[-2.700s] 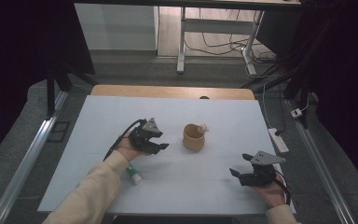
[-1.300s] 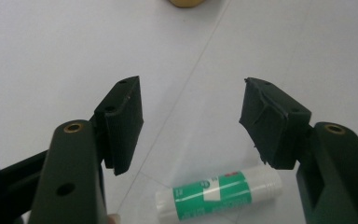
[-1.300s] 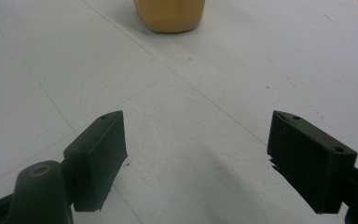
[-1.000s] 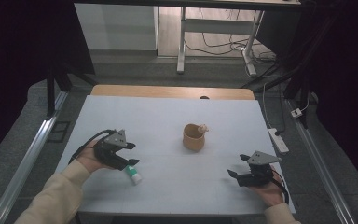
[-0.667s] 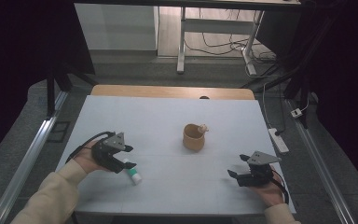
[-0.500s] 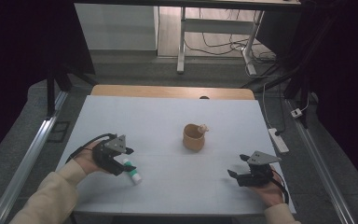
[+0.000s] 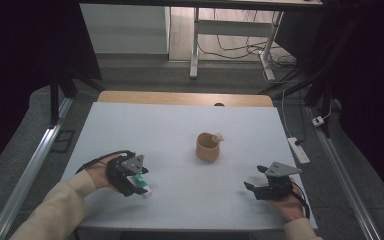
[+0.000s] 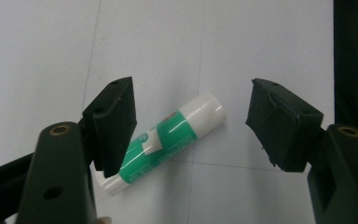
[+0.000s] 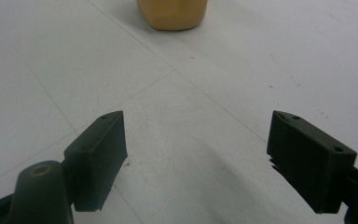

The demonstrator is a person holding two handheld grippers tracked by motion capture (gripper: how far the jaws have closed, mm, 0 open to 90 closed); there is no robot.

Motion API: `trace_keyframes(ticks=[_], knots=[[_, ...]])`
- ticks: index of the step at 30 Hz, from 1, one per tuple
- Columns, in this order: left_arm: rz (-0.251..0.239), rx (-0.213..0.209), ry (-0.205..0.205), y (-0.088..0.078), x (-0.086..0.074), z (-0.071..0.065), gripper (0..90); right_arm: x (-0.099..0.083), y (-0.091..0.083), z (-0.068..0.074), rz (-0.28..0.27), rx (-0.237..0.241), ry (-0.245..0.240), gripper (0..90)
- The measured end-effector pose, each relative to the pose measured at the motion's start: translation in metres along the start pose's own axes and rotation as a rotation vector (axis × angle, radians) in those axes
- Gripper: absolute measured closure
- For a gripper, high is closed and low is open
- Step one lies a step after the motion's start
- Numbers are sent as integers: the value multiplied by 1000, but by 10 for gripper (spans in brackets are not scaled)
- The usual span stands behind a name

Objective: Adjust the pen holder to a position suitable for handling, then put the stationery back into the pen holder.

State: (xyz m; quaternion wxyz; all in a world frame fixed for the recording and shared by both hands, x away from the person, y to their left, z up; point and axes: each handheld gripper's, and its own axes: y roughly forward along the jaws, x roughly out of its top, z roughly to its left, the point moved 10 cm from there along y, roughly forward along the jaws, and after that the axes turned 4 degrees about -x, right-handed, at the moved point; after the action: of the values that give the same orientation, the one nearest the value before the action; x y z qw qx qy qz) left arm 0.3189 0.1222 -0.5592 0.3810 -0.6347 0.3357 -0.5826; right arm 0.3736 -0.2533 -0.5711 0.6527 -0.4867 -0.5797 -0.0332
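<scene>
A green and white glue stick (image 8: pixel 168 139) lies flat on the white table, its white cap toward the upper right in the left gripper view. My left gripper (image 8: pixel 191 121) hangs just over it, open, one jaw covering part of the tube's near end and the other jaw well off to the side. From above, the left gripper (image 7: pixel 136 181) sits at the front left with the glue stick (image 7: pixel 142 185) under its tips. My right gripper (image 7: pixel 252 187) rests open at the front right, nothing between its jaws (image 9: pixel 196 154). A tan cup (image 7: pixel 208 146) stands mid-table.
The tan cup (image 9: pixel 172 13) stands ahead of the right gripper, with something small and pale at its rim. A wooden strip (image 7: pixel 180 98) borders the table's far edge. A power strip (image 7: pixel 299 150) lies off the right side. Metal rails (image 7: pixel 35 150) flank the table.
My left gripper has drawn back from beside the cup to the front left and come down over the glue stick. The right gripper has stayed in place.
</scene>
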Motion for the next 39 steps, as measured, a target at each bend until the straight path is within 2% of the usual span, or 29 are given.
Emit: trace_keyframes(ticks=[6, 7, 13, 22, 25, 27, 28, 34, 39], knots=[[48, -22, 41, 6, 0, 0, 305, 0, 0, 0, 0, 0, 0, 196], [47, -25, 38, 8, 0, -1, 305, 0, 0, 0, 0, 0, -1, 196], [110, -49, 84, 16, -2, 1, 301, 0, 1, 1, 1, 0, 3, 196], [234, -69, 194, 32, -8, 2, 307, 0, 1, 1, 3, 2, 1, 197], [265, -70, 218, 36, -10, 2, 347, 0, 1, 1, 2, 2, 1, 197], [286, -57, 253, 38, -12, 3, 394, 0, 1, 1, 2, 2, 2, 197], [288, -42, 264, 39, -12, 5, 423, 0, 1, 1, 2, 2, 2, 197], [280, -51, 352, 40, -10, 4, 540, 0, 1, 1, 5, 3, -1, 197], [269, -37, 362, 40, -9, 5, 593, 0, 1, 1, 4, 2, -1, 197]])
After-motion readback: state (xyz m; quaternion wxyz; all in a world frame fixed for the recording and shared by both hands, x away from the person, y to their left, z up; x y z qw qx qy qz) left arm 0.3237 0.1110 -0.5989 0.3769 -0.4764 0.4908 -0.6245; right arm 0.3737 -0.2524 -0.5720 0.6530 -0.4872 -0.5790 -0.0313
